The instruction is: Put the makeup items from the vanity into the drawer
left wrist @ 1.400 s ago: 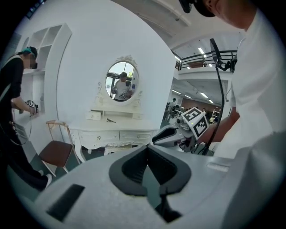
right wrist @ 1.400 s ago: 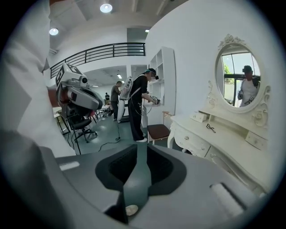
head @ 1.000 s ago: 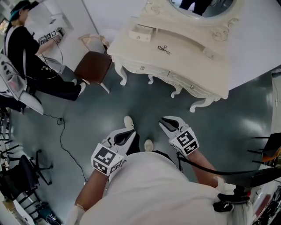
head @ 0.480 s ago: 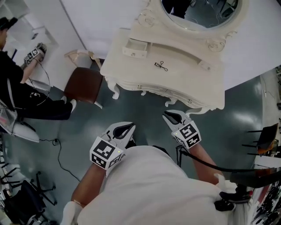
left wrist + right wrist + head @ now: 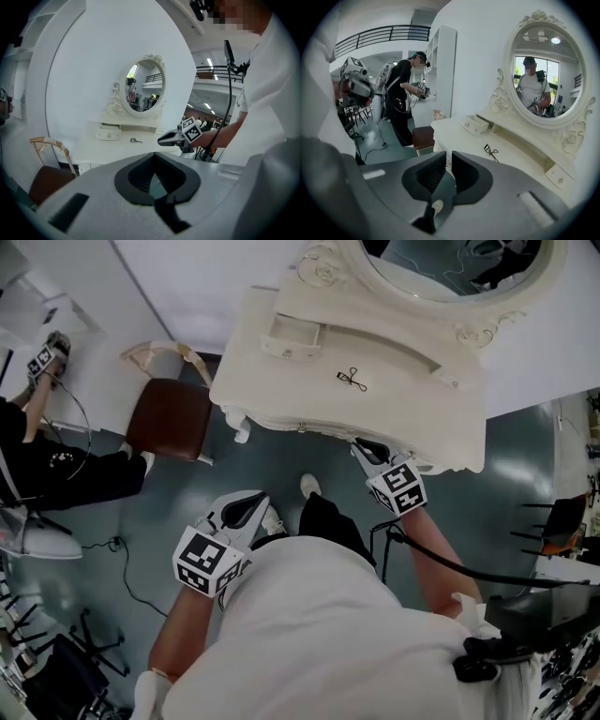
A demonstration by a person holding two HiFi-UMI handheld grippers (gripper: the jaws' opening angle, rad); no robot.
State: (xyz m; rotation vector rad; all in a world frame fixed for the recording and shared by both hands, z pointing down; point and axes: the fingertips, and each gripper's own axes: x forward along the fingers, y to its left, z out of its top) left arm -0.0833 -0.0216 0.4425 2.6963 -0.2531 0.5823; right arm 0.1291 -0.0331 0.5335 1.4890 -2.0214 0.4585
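A black eyelash curler (image 5: 352,379) lies in the middle of the cream vanity top (image 5: 281,390); it also shows as the curler (image 5: 136,140) and the curler (image 5: 490,151). A small drawer (image 5: 292,336) stands pulled out at the vanity's back left, seen too as the drawer (image 5: 476,124). My right gripper (image 5: 358,443) hangs at the vanity's front edge, short of the curler, shut with only a thin slit and nothing in it (image 5: 448,157). My left gripper (image 5: 262,495) is lower over the floor, shut and empty (image 5: 154,154).
A brown-seated chair (image 5: 169,418) stands left of the vanity. A person in black (image 5: 37,465) works by the left wall, with a cable (image 5: 131,559) across the floor. An oval mirror (image 5: 450,268) backs the vanity. Black chairs (image 5: 562,521) stand at the right.
I have come closer to the vanity. The right gripper rose from above the floor to the vanity's front edge; the left gripper stayed low and drifted left. Both stayed shut.
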